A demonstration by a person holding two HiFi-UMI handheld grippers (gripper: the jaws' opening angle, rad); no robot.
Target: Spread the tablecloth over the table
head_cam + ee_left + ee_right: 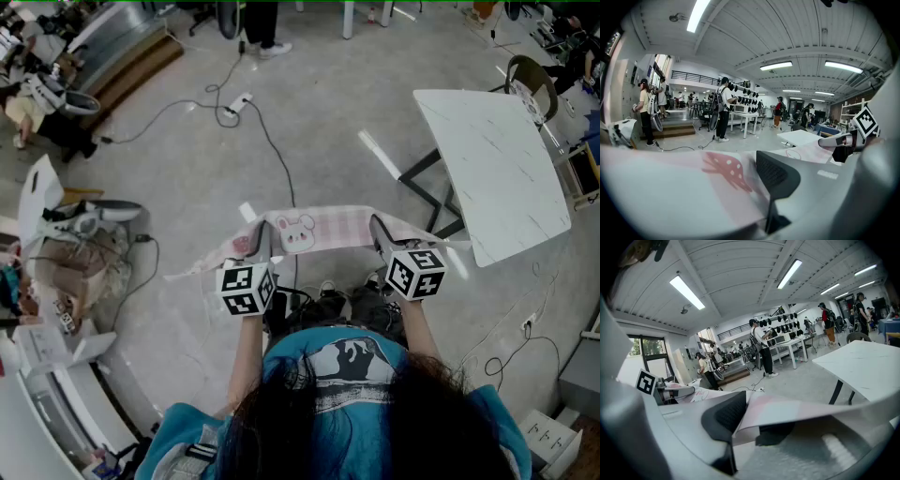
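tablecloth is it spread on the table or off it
Off it. The tablecloth hangs stretched between the left tongs and right tongs, both shut on it; the white table stands apart at the right.

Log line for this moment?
left gripper: shut on pink checked tablecloth | right gripper: shut on it | cloth: stretched between grippers | white rectangular table: uncovered

Left of the white table (497, 169), open floor (328, 84) gives free passage; a cable (269, 141) crosses it, clutter (75, 267) farther left.
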